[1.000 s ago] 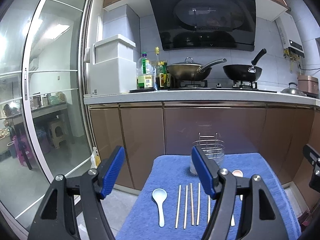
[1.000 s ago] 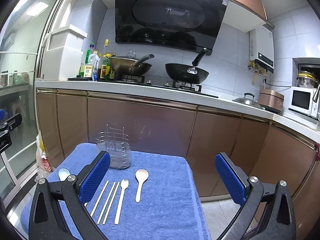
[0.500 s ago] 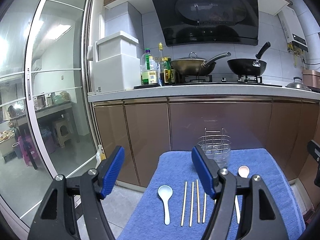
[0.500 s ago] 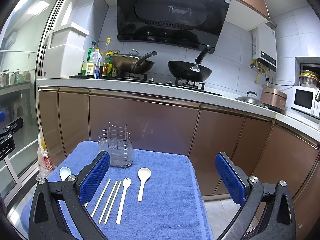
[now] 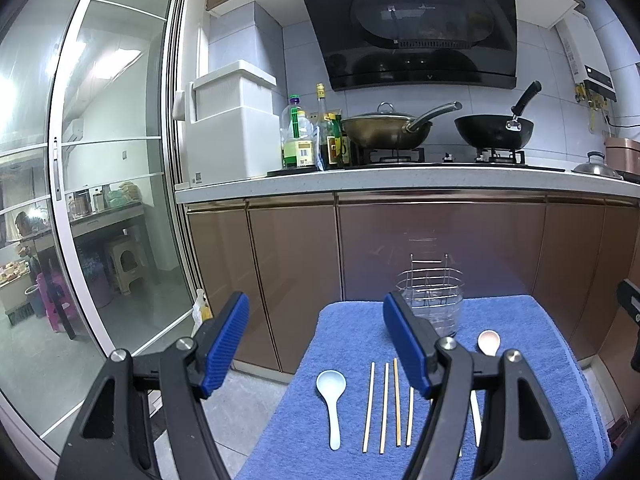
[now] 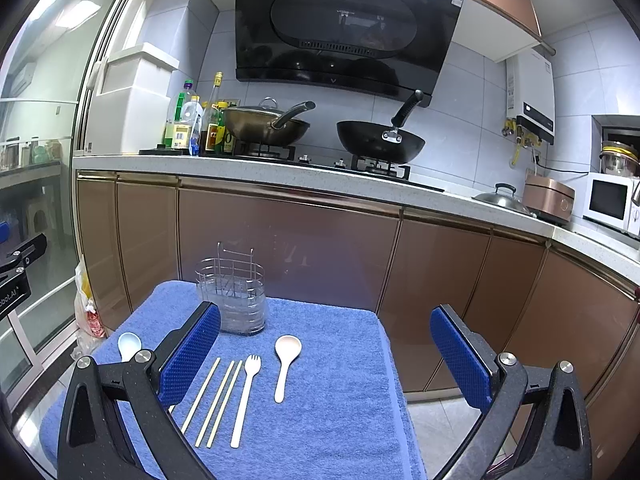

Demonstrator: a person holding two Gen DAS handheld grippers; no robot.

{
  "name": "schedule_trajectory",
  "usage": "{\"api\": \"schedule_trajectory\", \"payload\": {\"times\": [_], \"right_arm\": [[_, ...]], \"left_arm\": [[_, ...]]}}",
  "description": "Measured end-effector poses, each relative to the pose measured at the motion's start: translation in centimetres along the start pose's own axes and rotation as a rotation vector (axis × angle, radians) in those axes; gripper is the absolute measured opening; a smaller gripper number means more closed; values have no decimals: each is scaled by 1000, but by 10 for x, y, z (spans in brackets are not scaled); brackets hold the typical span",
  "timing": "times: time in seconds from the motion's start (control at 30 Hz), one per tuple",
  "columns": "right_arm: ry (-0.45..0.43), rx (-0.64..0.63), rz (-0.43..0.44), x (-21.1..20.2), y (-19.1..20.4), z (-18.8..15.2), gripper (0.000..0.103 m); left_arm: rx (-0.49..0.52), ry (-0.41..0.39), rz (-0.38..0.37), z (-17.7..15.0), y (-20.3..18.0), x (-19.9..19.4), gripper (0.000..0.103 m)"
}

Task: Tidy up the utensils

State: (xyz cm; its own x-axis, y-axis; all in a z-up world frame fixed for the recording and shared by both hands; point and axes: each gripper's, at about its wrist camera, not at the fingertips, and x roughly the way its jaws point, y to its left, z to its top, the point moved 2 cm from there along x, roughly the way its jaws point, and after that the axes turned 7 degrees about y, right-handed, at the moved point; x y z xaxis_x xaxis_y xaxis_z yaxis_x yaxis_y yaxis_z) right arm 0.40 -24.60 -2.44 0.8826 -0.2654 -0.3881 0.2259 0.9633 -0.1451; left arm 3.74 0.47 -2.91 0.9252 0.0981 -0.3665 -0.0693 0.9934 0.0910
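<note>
1. Left gripper: jaws spread wide, nothing between them. Right gripper: jaws spread wide, likewise empty. Both hang above the near edge of the blue towel; nothing is picked up yet.

2. Just ahead of the right gripper's left finger lie the chopsticks, side by side and nearly touching. Risk: a wide-open closure could catch two sticks or roll one off its neighbour; the thin sticks sit low in the towel pile, so the pads may slide over them.

3. Next to them, between the right gripper's fingers, lie the white fork and the pink spoon. Risk: the fork lies close beside the chopsticks and may get nudged.

4. The blue spoon lies between the left gripper's fingers, nearer the right one, close to the towel's left edge. Risk: a push could send it to the floor.

5. Farther ahead stands the wire holder, upright, apparently empty. Risk: it looks light; a utensil dropped in at an angle could tip it.

6. Against one second ago: in both views the towel and utensils sit lower and slightly farther off, so both grippers have tilted up or pulled back a little. Jaw spread is unchanged; no utensil has moved.
</note>
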Motion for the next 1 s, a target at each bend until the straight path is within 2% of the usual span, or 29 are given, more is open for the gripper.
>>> {"api": "schedule_trajectory", "payload": {"times": [0.4,0.73,0.87,1.0], "right_arm": [[7,1,3,7,2,1,103],[48,5,11,34,-15,10,103],[87,23,35,54,-22,13,103],[186,44,79,94,-29,5,100]], "left_arm": [[5,2,-11,0,-3,8,68],[-33,48,-80,17,15,39,68],[-44,160,-153,12,14,75,68],[-29,317,-251,-9,4,120,68]]}}
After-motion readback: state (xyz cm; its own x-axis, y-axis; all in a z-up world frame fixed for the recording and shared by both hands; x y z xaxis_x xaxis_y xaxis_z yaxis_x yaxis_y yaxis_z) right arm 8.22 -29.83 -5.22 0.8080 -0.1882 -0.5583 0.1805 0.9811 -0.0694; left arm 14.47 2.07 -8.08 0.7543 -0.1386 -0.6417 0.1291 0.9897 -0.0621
